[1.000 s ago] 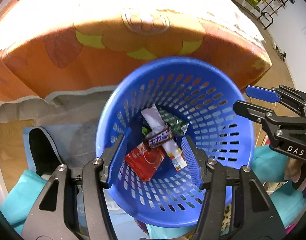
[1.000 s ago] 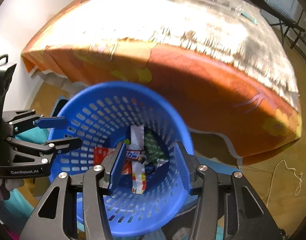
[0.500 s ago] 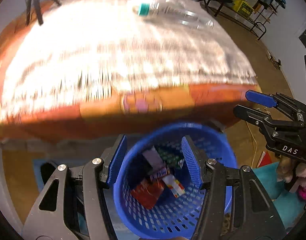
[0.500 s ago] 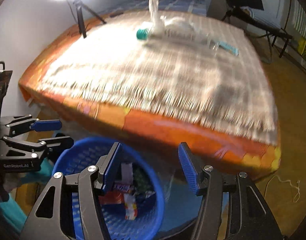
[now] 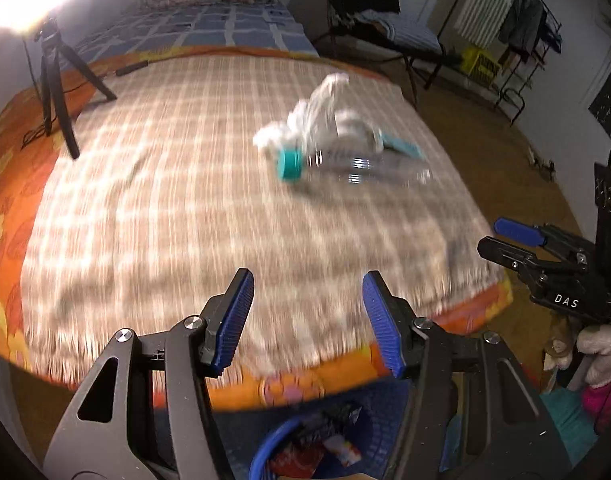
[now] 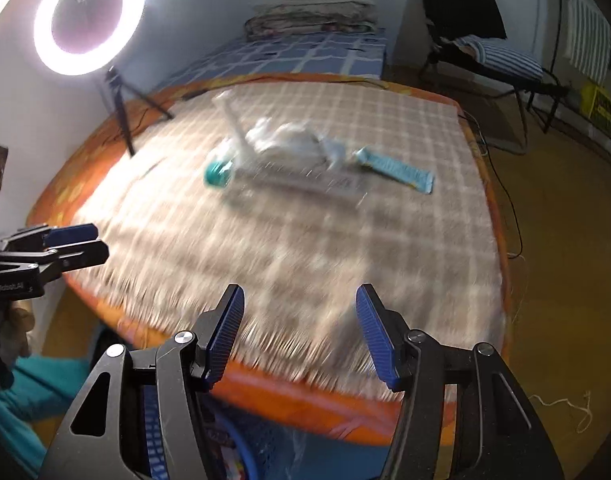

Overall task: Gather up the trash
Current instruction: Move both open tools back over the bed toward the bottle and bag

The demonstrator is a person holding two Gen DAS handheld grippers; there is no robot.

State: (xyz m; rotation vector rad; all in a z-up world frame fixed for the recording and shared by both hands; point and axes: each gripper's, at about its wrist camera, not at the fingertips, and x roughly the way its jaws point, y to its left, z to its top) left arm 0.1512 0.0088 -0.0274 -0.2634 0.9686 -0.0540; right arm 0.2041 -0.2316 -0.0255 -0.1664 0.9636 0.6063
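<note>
Bed [image 5: 153, 208], one, under a checked blanket: it carries all the trash left to collect, so reach over its near edge and keep both tools level above the cloth.

Basket [image 5: 273, 446], one, blue, on the floor below the near edge of the bed, with several wrappers already in it; the count is not readable.

Bottle [image 5: 357, 166], one, clear plastic with a teal cap, lying on its side toward the far right of the blanket. It will likely roll, so close across the body, not the cap.

Bag [image 5: 325, 120], one, crumpled white plastic, touching the bottle on its far side. Pinch a raised fold.

Wrapper [image 6: 397, 170], one, a flat teal strip just beside the bottle. Slide one finger under an edge.

Left gripper [image 5: 305, 320], one: fingers spread wide, holding nothing, above the near edge.

Right gripper [image 6: 299, 330], one: also spread and empty. It sits nearer the wrapper, so you judge it the better tool for that piece.
</note>
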